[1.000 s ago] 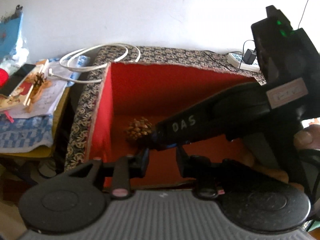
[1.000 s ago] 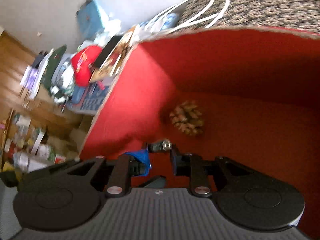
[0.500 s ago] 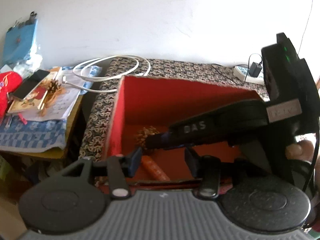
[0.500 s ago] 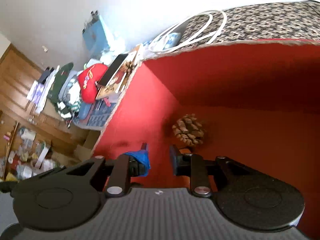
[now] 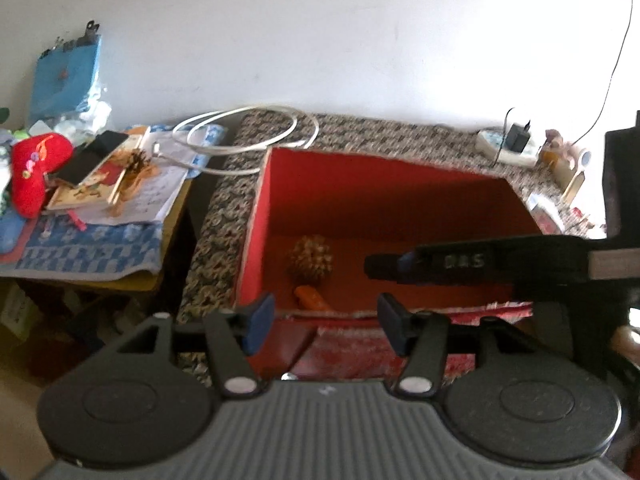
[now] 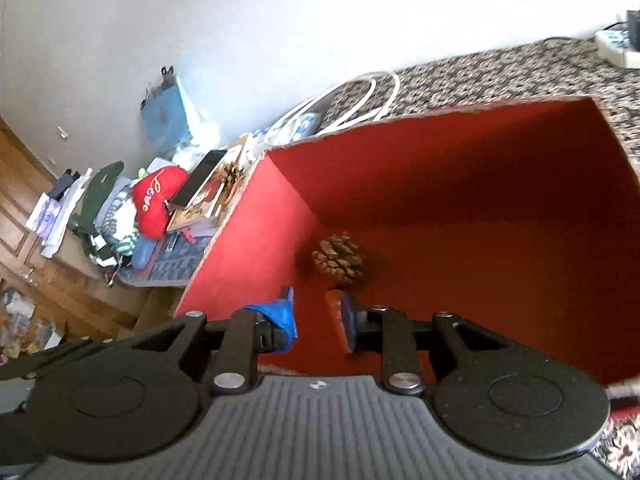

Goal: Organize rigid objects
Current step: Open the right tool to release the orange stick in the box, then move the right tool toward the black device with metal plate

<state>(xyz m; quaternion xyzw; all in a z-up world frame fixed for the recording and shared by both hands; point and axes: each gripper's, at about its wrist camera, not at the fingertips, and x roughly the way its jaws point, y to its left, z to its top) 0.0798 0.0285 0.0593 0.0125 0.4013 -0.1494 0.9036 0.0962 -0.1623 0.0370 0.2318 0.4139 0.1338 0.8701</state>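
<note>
Two objects are seen lying on the floor of the red box (image 5: 256,240), toward its left wall: a pine cone (image 5: 310,258) and, just below it in the frame, an orange cylindrical piece (image 5: 311,298), the two close together or perhaps touching. The left hand-held gripper (image 5: 326,322) is shown at the lower middle of the left wrist view with its jaws opening and nothing between them; the orange piece lies beyond and below the gap, free of the pads. The right hand-held gripper (image 6: 316,320) is seen low in its own frame, its jaws opening slightly from a nearly closed stand, with no object caught between them; the orange piece shows just behind its right finger. The step in hand is judged to be the withdrawal after an object has been deposited in the box. It is done well if both tools are lifted clear of the box rim without brushing the torn cardboard edge or nudging the pine cone, and if the jaws are kept apart until the fingers are well above the contents. Care is also called for where the right tool crosses the right side of the left wrist view, so that the two are not knocked together. White letters reading roughly "DAS" (image 5: 464,261) are made out on that black arm. Embroidered script is seen on the red cushion (image 6: 154,200) at the left of the right wrist view, but it cannot be read with certainty.
</note>
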